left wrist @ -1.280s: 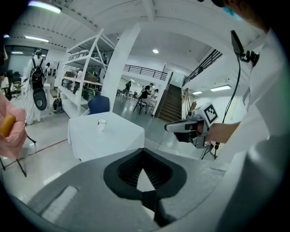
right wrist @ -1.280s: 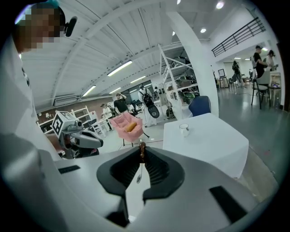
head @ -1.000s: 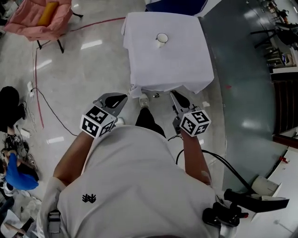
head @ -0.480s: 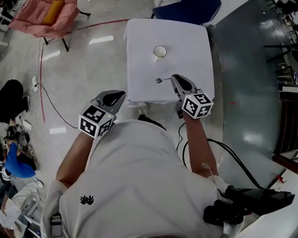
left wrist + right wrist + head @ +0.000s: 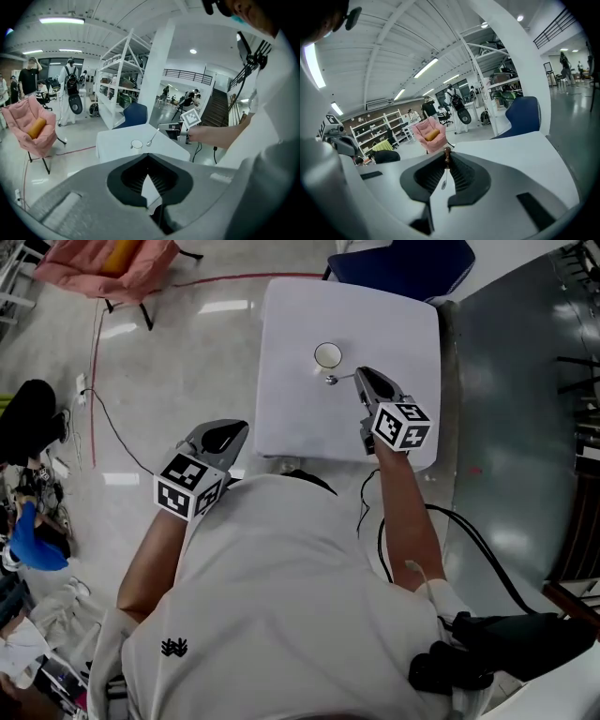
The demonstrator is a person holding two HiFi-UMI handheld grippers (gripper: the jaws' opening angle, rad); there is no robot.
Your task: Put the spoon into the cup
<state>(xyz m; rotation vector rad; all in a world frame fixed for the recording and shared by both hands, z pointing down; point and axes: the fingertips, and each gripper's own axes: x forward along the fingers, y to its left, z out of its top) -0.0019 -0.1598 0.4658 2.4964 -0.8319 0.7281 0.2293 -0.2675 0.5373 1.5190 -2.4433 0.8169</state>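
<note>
Two grippers are in play, and only the right gripper (image 5: 360, 374) carries anything. Its jaws are closed to a narrow slit on the spoon (image 5: 337, 379), pinching the thin handle close to its dark end. In the right gripper view the spoon (image 5: 445, 171) hangs from the jaw tips (image 5: 446, 157) with its bowl lower than the handle. This gripper reaches over the white-clothed table (image 5: 300, 418) from its right side, near the far half.

The spoon's bowl sits just on the near side of the cup (image 5: 327, 355), close beside the rim but outside it. Whether the two touch cannot be told. The left gripper view shows the spoon (image 5: 152, 137) tilted, bowl end down, right beside the small white cup (image 5: 136, 144). The cup stands upright on the table (image 5: 117, 140) towards the far edge.

The left gripper (image 5: 239, 430) hangs off the table's near left corner, over the floor and well apart from the cup. Its own view shows the jaws (image 5: 147, 158) meeting at the tips with nothing held between them.

Around the table: a blue chair (image 5: 398, 259) at the far side and a pink chair (image 5: 103, 263) far to the left — a red cable (image 5: 94, 362) trails across the floor near it
</note>
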